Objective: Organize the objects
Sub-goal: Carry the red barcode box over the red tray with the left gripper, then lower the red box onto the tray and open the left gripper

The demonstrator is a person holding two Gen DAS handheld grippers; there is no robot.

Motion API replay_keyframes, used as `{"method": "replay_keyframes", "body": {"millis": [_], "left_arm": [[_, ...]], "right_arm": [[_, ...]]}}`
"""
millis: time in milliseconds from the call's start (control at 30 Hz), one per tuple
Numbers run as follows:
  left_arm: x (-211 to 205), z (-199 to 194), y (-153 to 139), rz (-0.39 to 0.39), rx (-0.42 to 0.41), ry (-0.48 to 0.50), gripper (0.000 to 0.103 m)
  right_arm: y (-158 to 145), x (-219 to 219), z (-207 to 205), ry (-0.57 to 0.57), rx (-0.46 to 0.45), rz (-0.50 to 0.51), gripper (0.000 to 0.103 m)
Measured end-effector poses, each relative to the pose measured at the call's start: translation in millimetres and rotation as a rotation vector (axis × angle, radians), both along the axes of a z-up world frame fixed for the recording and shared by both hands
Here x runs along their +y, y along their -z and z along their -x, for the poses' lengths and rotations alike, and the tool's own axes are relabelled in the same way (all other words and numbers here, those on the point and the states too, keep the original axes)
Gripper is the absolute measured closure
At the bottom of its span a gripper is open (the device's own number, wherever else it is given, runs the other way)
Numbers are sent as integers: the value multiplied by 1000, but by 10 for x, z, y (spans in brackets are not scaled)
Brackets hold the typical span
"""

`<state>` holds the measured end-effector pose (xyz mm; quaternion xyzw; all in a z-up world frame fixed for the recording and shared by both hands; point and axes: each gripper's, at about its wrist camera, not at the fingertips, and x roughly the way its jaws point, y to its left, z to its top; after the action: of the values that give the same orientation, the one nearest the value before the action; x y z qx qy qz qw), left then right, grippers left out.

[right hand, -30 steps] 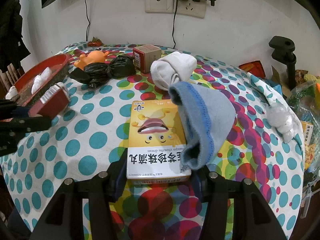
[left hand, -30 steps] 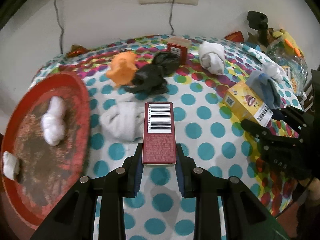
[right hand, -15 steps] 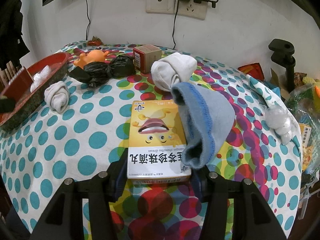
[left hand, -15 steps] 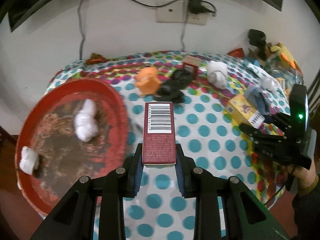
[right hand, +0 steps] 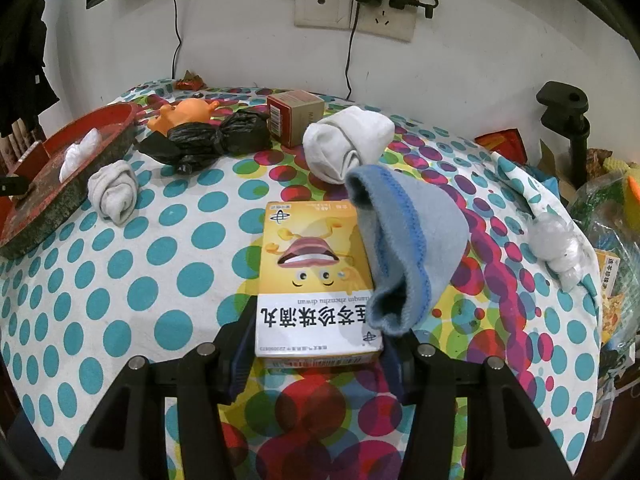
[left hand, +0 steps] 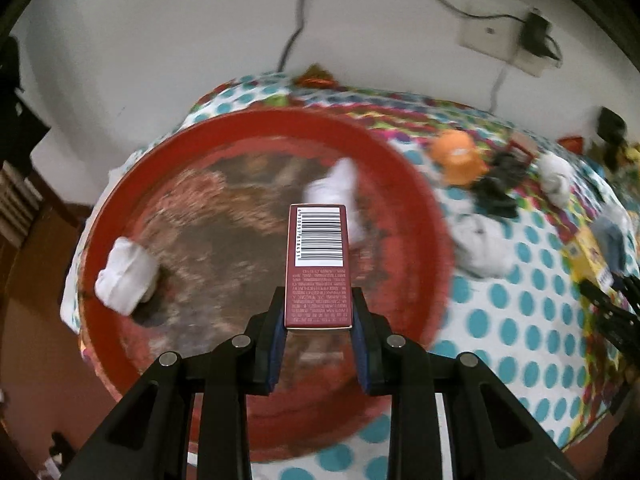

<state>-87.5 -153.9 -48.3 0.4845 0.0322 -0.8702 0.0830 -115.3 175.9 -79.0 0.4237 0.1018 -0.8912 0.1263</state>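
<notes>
A dotted table (right hand: 168, 240) against a white wall carried scattered socks, boxes and a red tray (left hand: 416, 208) at its left end.

The left tongs (left hand: 318, 330) gripped a maroon box (left hand: 318, 280) by its near end above the tray, apparently to drop it there beside two white socks. The right tongs (right hand: 318, 348) clasped the yellow box (right hand: 308, 280) on the table, a blue sock (right hand: 412, 248) draped over it.

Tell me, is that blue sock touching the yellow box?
Touching. The right wrist view shows the blue sock draped over the right side of the yellow box, covering part of its printed face with no gap.
</notes>
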Motion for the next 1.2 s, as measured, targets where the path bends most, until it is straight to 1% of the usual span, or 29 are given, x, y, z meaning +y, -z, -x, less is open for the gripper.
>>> {"method": "replay_keyframes", "body": {"millis": [167, 333, 500, 633, 867, 967, 1200], "left_arm": [[-278, -2, 94, 29, -22, -68, 77], [-477, 6, 169, 43, -40, -103, 77], [-635, 29, 250, 39, -58, -140, 77], [-671, 30, 303, 53, -73, -139, 77], [-715, 17, 341, 47, -80, -137, 76], [-707, 16, 342, 59, -78, -133, 75], [-708, 9, 361, 52, -86, -132, 71]], "right_arm": [[-6, 3, 2, 0, 0, -1, 49], [-5, 5, 3, 0, 0, -2, 49], [-1, 2, -1, 0, 1, -2, 49], [0, 2, -2, 0, 0, -1, 49], [-2, 2, -1, 1, 1, -3, 49], [-2, 3, -1, 1, 1, -3, 49], [-4, 18, 2, 1, 2, -6, 49]]}}
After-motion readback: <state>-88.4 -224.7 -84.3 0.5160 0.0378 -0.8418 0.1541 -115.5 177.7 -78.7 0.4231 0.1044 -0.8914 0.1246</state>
